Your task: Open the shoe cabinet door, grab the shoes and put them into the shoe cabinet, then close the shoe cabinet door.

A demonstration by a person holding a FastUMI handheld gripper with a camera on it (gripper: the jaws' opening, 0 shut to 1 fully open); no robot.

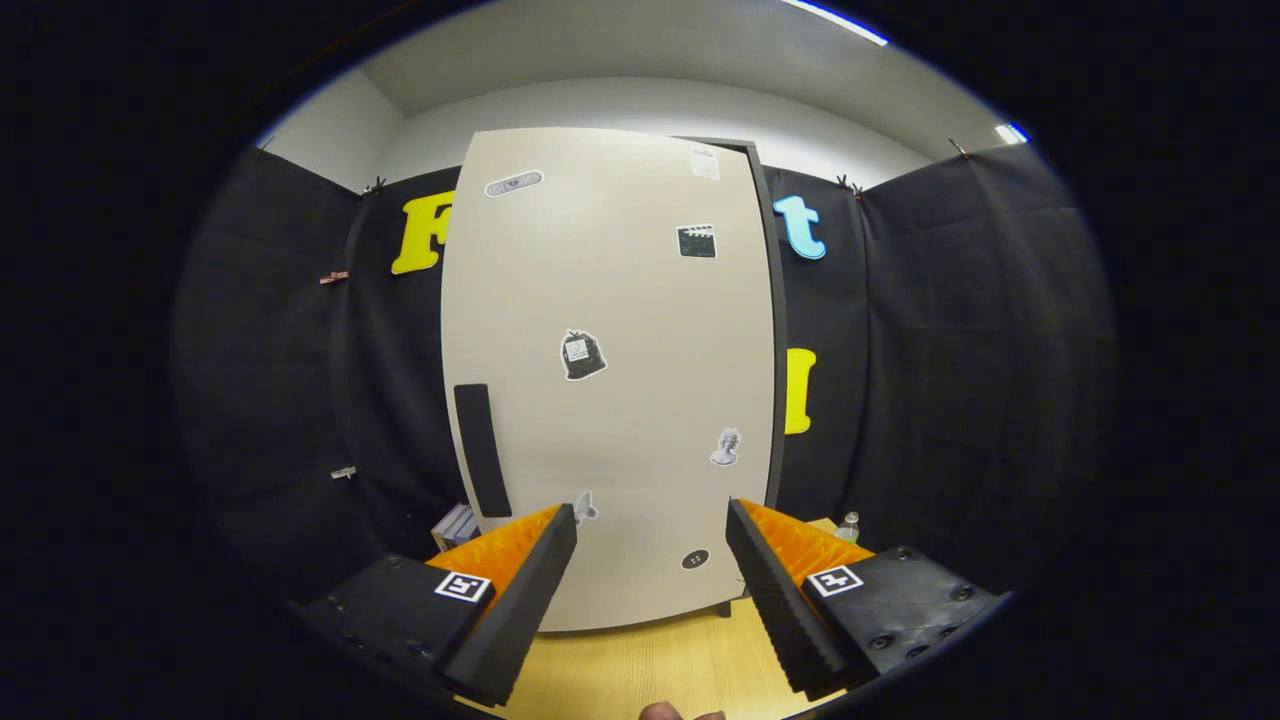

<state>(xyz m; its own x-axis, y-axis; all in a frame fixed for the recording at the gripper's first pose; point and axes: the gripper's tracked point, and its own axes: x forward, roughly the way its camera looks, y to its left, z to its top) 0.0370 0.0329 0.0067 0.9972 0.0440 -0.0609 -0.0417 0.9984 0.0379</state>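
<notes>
While gripper [650, 590] gapes, cabinet door [610, 380] stands ahead.

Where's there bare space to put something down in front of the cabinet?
The wooden surface between the open claw fingers, up to the cabinet door, is bare. It is tighter at the cabinet's sides: a small box left, a bottle right.

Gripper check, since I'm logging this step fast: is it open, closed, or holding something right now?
Gripper: open, holding nothing; its fingers are spread apart, facing the closed shoe cabinet door.
</notes>
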